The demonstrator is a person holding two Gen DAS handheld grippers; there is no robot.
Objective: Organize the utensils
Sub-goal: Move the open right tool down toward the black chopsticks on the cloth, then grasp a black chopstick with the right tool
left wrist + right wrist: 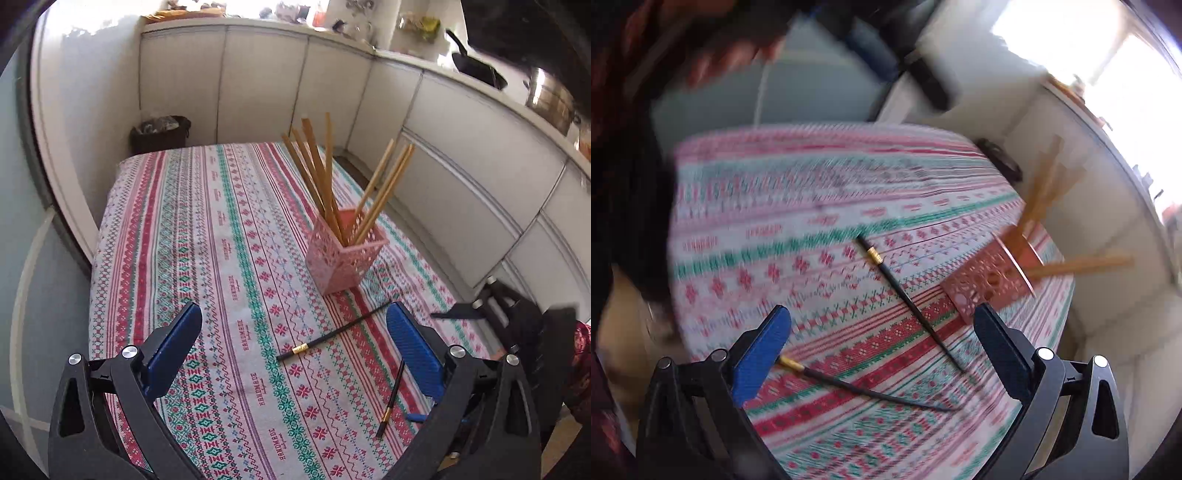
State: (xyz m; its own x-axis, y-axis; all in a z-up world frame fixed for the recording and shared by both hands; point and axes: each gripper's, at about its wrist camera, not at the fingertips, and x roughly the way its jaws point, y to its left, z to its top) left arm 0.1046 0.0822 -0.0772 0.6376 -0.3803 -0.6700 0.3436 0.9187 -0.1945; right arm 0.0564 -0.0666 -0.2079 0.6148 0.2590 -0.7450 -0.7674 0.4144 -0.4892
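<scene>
On the tablecloth (229,236), two black chopsticks (334,334) lie flat, crossways between both wide-open tongs (293,341).

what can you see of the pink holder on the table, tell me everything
The pink holder is a small square box, plastic by the look, its walls pierced all over with a lacy cut-out pattern. It stands upright with its open top up on the striped tablecloth, toward the right side. Several wooden chopsticks stick out of it, fanning left and right. Two black chopsticks lie on the cloth nearby, apart from it. Neither hand-held gripper touches it.
</scene>
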